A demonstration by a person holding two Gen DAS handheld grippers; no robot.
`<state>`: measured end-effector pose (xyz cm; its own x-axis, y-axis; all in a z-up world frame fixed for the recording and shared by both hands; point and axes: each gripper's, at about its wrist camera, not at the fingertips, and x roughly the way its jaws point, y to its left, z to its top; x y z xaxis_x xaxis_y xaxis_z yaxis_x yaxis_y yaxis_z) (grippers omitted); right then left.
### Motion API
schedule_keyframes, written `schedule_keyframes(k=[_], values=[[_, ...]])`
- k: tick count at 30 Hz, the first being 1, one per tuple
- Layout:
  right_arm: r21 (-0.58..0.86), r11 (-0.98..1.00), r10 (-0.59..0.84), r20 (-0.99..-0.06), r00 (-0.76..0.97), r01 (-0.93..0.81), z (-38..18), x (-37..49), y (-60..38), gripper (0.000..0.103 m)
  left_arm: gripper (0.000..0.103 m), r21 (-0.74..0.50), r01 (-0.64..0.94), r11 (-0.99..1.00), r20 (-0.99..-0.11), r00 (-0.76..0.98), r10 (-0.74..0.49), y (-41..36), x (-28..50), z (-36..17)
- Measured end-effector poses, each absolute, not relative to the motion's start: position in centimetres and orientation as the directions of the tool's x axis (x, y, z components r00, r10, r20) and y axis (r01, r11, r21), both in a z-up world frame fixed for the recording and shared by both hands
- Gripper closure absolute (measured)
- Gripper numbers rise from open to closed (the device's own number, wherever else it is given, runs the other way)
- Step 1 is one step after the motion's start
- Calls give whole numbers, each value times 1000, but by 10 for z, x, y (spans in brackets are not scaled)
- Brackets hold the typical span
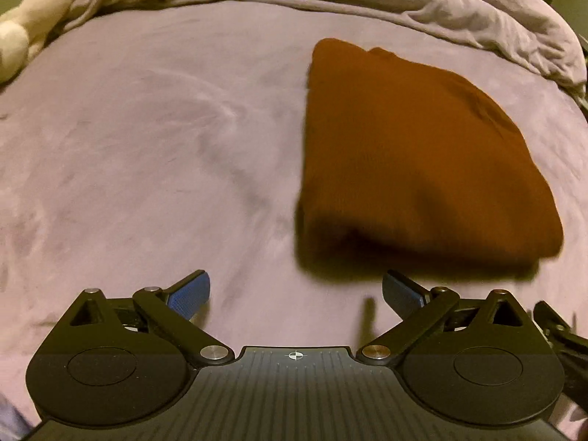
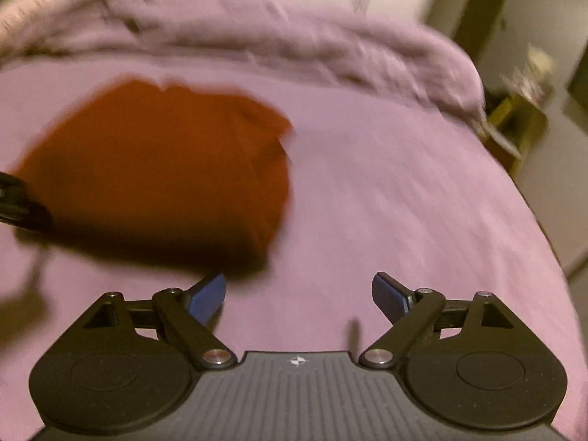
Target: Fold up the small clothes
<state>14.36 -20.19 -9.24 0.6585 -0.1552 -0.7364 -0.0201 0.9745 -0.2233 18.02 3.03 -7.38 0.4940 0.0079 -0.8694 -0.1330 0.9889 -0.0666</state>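
- Your left claw [image 1: 296,292] is spread wide with nothing between its blue pads [image 1: 191,294]; it hangs over bare bed sheet [image 1: 147,147], just near of the garment's near left corner.
- Your right claw [image 2: 298,296] is likewise released and empty, over bare sheet just near of the garment's right corner.
- The garment [image 1: 411,161], a rust-brown piece, lies on the bed in front of both claws, between them, touched by neither. It sits as a compact, thick bundle with a rounded fold along its near edge and stacked layers showing at the far edge.
- Progress, as I judge it: this piece looks folded and let go. The outline is a little lopsided, so you might square it, but no loose sleeve or flap shows.
- What is left: no other small clothes show on the bed in either view, so I cannot tell whether more pieces wait.
- Farther out, a rumpled duvet [image 1: 367,3] lies along the far side of the bed, and a pale soft toy [image 1: 33,25] sits at the far left.
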Motion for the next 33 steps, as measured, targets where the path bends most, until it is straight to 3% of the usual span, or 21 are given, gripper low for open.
schedule_keyframes(k=[5, 10, 17, 33], values=[[-17, 999, 11, -790, 613, -40, -75, 102, -213, 5, 0, -86, -97, 992, -855, 518, -24, 31, 140, -59], [47, 996, 81, -845, 529, -78, -59, 90, -205, 4, 0, -37, -94, 995, -841, 540, 20, 28, 125, -36], [-48, 996, -10, -889, 458, -72, -38, 110, -186, 4, 0, -43, -35, 998, -838, 545, -17, 21, 132, -10], [-1, 997, 32, -888, 459, -71, -4, 125, -181, 4, 0, -8, 10, 1000, -836, 548, -13, 18, 136, 7]])
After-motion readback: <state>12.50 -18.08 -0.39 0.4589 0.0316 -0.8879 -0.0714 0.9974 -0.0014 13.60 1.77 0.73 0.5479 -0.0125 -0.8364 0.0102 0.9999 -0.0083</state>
